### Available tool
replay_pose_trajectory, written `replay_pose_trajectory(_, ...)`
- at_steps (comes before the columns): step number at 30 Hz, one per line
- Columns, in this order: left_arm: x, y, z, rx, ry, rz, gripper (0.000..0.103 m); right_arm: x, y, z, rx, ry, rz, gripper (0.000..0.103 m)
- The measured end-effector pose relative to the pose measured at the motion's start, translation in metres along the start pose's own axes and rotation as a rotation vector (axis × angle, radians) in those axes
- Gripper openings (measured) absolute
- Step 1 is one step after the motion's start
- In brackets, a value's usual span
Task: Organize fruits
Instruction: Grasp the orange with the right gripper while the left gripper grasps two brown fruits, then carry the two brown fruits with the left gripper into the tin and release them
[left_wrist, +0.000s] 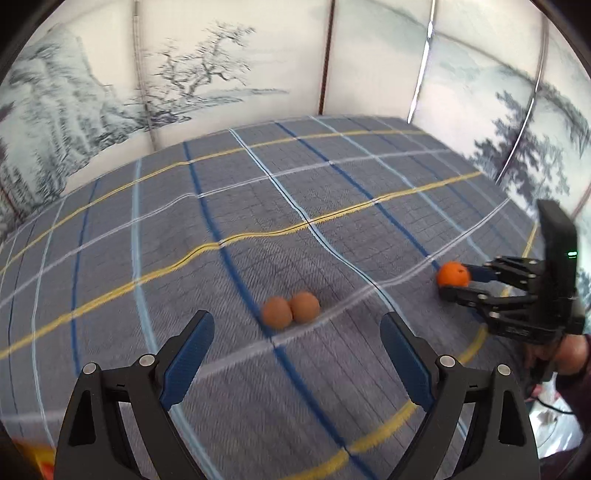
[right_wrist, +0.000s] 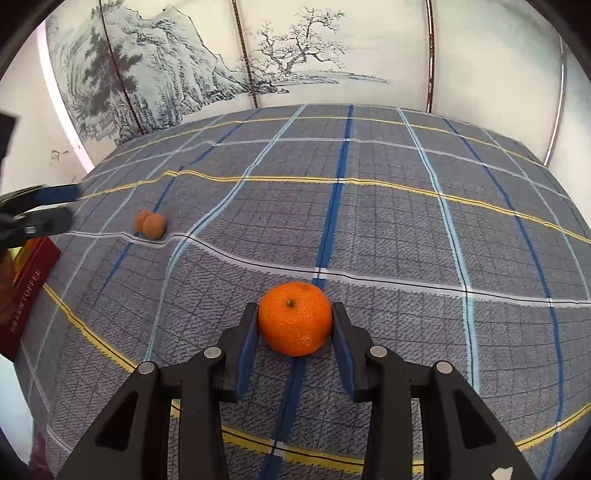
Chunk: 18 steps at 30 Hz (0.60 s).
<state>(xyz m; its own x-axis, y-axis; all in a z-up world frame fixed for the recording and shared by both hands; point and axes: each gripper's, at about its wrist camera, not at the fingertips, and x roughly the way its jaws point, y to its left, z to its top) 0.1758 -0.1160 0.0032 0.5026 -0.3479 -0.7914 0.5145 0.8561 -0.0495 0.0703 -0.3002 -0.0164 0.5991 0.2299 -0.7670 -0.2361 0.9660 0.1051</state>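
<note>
Black claw (right_wrist: 295, 325), blue pads (right_wrist: 246, 347), silver rivets.

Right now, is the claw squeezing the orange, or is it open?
Squeezing: both blue pads of the right gripper press the sides of the orange.

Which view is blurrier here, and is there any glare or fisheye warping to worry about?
Left wrist view: motion-smeared; the two brown fruits and the plaid cloth are soft, and a bright streak marks the screen's metal edge. Right wrist view: sharp on the orange between the right tool's pads, no glare. Both views: dark corner vignette, cloth lines bowed.
</note>
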Motion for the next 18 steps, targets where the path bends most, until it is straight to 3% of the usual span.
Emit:
replay_pose_trajectory(7, 0.054, -0.001, 0.005, 0.032, 0.078, 0.01, 0.09, 0.001, -0.012, 0.001, 0.051, -0.008, 0.064, 0.036)
replay_pose_trajectory(9, 0.064, 0.002, 0.004, 0.018, 0.096, -0.005, 0.081, 0.001, -0.012, 0.001, 0.053, -0.008, 0.068, 0.037)
replay_pose_trajectory(11, 0.069, 0.001, 0.002, 0.023, 0.093, -0.021, 0.051, 0.002, -0.015, 0.002, 0.059, -0.008, 0.078, 0.037)
replay_pose_trajectory(12, 0.069, -0.002, 0.001, 0.033, 0.092, -0.01, 0.047, 0.002, -0.016, 0.002, 0.066, -0.009, 0.085, 0.037)
replay_pose_trajectory(18, 0.043, -0.015, -0.017, -0.077, 0.049, -0.027, 0.047, 0.003, -0.017, 0.003, 0.07, -0.009, 0.086, 0.037)
